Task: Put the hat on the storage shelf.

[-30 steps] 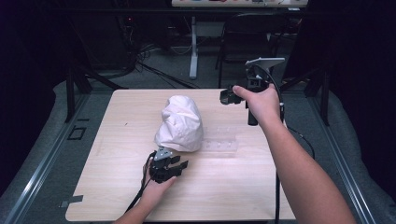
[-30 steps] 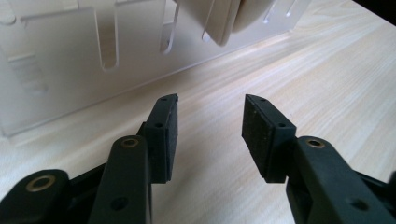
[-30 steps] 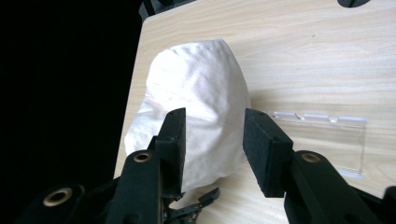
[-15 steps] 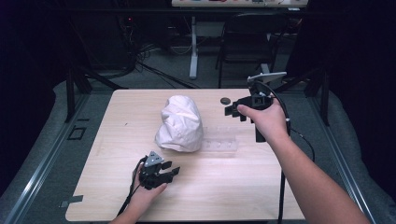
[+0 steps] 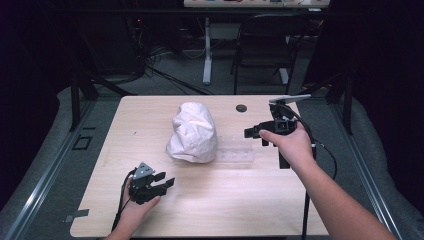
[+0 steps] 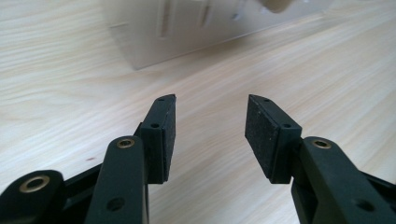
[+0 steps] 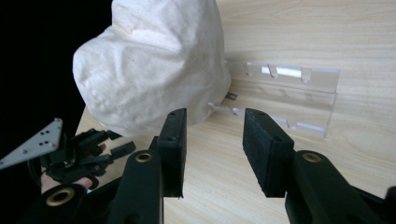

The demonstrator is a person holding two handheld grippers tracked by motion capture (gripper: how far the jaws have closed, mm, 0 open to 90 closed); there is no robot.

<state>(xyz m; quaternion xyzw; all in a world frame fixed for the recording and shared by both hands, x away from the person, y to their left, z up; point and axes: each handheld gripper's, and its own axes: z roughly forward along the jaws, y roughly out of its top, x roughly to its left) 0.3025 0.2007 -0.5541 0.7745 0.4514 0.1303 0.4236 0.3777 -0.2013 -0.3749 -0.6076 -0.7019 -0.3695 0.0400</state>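
Note:
A lumpy white cloth bag (image 5: 192, 132) sits mid-table, with a clear plastic rack (image 5: 236, 156) lying flat against its right side. My left gripper (image 5: 166, 179) rests low near the front edge, left of the rack, aimed right. Its jaws have just been opening a little further and have nothing between them (image 6: 210, 100). My right gripper (image 5: 248, 133) hovers right of the bag above the rack's far end, pointing left. Its jaws have also just been opening and hold nothing (image 7: 212, 112). Beyond them lie the bag (image 7: 154, 60) and the rack (image 7: 289, 93).
A small dark disc (image 5: 241, 107) lies near the far edge of the light wooden table (image 5: 150, 115). Cables trail from both grippers off the near edge. Dark floor, chair legs and stands surround the table.
The left hand has slid left and slightly nearer along the front of the table. The right hand has come down and nearer, from the far edge to beside the rack.

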